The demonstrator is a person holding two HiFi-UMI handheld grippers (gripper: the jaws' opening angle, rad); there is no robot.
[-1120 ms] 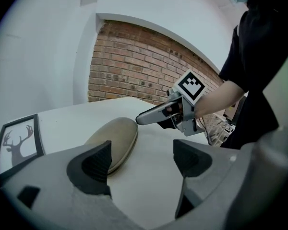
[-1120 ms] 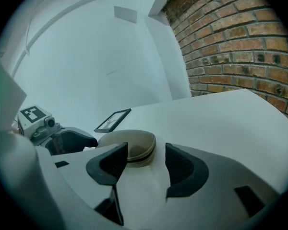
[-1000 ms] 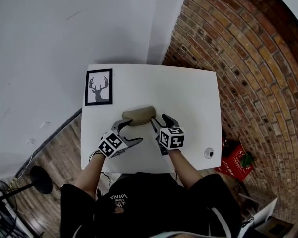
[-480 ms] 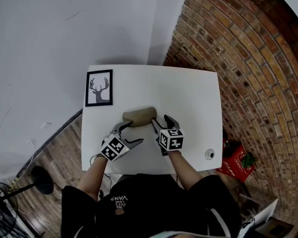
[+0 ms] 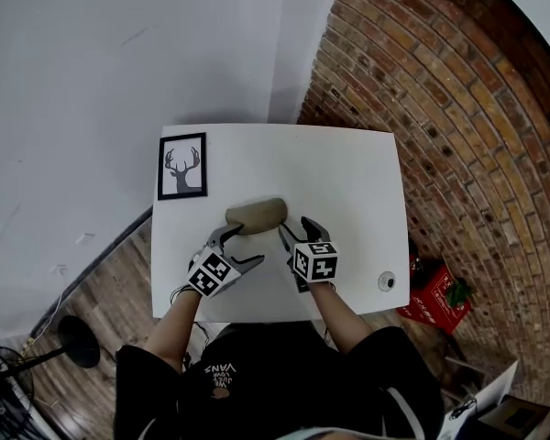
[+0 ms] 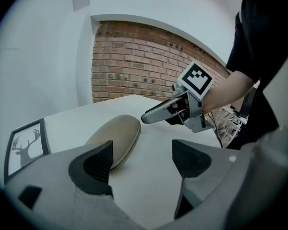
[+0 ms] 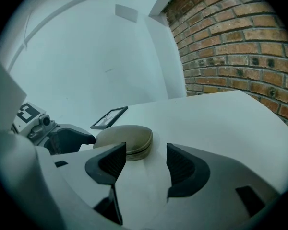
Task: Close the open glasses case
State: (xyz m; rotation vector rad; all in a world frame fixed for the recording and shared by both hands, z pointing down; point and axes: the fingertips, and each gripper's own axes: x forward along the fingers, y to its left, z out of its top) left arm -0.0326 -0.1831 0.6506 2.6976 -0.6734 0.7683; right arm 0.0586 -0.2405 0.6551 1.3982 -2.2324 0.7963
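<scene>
- Both the left gripper [image 5: 242,246] and the right gripper [image 5: 299,227] gape empty; the right's jaws have just been opening.
- Glasses case [image 5: 256,214], mid-frame, looks shut; likely light and stiff, best pinched across its width.

I hold my left gripper [image 5: 241,246] and my right gripper [image 5: 295,227] side by side in front of me, both tilted forward and down, marker cubes facing up and tips leaning slightly toward each other. The left jaws stand wide apart with nothing between the pads, and the right jaws have just been opening and now gape wide too, gripping nothing. My left forearm [image 5: 176,317] and right forearm [image 5: 341,312] reach out bare from my body.
</scene>
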